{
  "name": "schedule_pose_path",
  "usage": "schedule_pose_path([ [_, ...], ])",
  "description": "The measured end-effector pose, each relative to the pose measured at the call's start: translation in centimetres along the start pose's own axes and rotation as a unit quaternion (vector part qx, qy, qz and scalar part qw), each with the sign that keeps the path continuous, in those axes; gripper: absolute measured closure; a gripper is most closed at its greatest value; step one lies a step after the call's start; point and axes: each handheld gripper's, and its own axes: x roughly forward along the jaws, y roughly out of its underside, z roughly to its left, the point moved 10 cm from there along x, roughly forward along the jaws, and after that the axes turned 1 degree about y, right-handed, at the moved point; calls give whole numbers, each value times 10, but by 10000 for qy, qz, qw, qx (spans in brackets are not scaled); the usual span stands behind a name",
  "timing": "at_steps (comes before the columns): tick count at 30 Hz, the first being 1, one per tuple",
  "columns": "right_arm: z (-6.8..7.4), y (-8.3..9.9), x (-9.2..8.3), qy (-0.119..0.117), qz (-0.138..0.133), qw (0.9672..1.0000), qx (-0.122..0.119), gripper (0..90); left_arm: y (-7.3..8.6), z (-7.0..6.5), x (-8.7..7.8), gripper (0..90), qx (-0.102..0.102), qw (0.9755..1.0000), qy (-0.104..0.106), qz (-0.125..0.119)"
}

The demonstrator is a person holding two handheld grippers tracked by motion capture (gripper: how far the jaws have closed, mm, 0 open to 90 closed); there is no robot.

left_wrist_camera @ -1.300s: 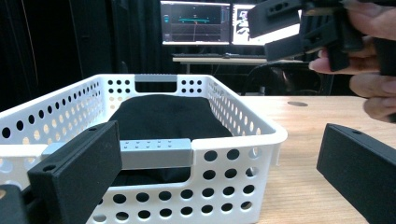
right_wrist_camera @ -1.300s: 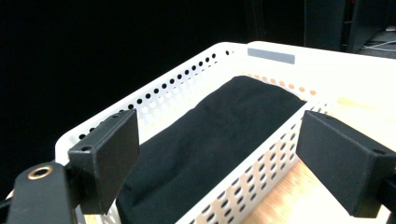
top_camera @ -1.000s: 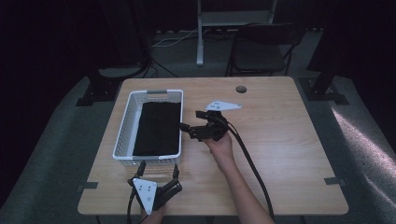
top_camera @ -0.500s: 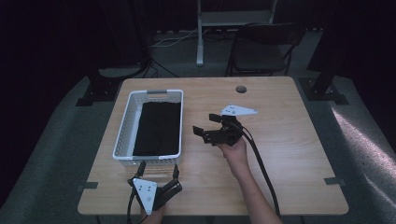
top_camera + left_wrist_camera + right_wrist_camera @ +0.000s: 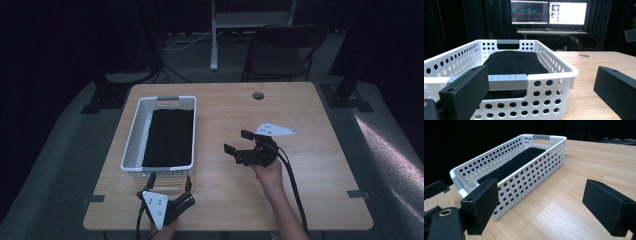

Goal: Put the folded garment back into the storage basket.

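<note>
1 white perforated basket (image 5: 131, 145) w/ 1 folded black cloth (image 5: 169, 137); no readable writing. 2 grippers: left gripper (image 5: 169, 182) and right gripper (image 5: 239, 143), both jaws wide, holding nothing.

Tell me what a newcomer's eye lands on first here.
A white perforated basket on the left half of the wooden table, with a folded black cloth lying inside it. Then the two grippers with open, empty jaws: the right gripper over mid-table, the left gripper at the basket's near end.

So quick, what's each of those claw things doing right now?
Left gripper: open, holding nothing.
Right gripper: open, holding nothing.
</note>
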Motion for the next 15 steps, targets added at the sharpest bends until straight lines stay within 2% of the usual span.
schedule_pose_path([
  [10,-18,15,-30,274,-73,9996,32,128,0,0,0,8,1,10000,-12,10],
  [15,-20,16,-37,349,-42,9994,-53,128,0,0,0,8,-2,10000,-10,2],
])
